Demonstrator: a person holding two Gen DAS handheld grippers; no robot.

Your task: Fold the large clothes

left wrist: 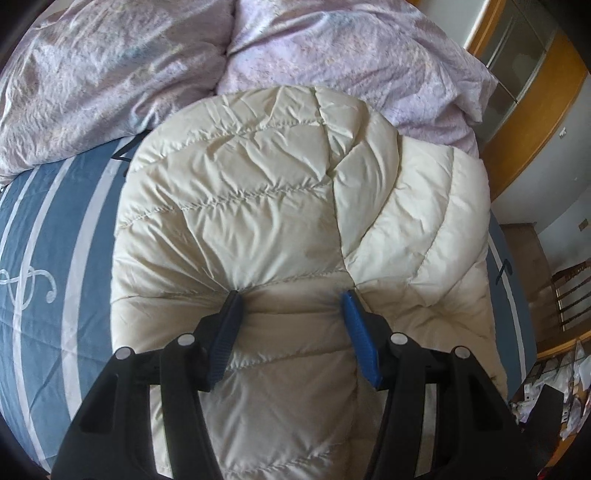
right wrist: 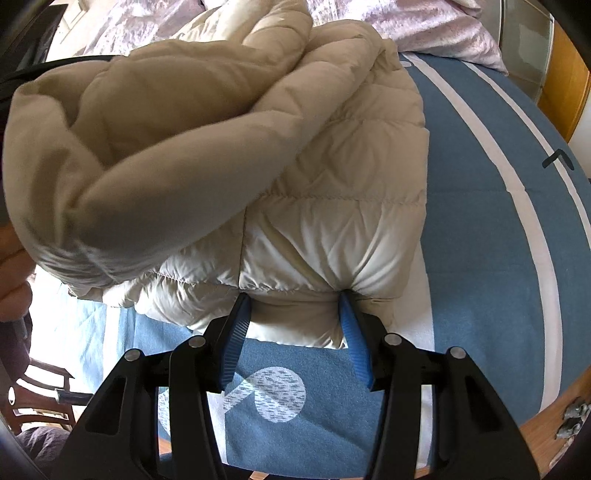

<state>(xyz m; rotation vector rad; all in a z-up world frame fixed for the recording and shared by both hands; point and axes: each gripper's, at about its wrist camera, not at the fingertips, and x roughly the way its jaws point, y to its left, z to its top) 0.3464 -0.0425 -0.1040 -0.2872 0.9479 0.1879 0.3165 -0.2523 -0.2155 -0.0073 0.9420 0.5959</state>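
Blue striped bedspread under cream puffer jacket; left tongs, right tongs each pinching jacket.

The right gripper clamps a bunched edge of the cream jacket; its blue pads dig into the padding, which puckers around the tips. A thick fold of the jacket hangs raised at the left, above the part lying flat. Under it spreads a blue sheet with white stripes and a white round mark near the gripper. A lilac duvet lies at the far end. A chair shows at the lower left.
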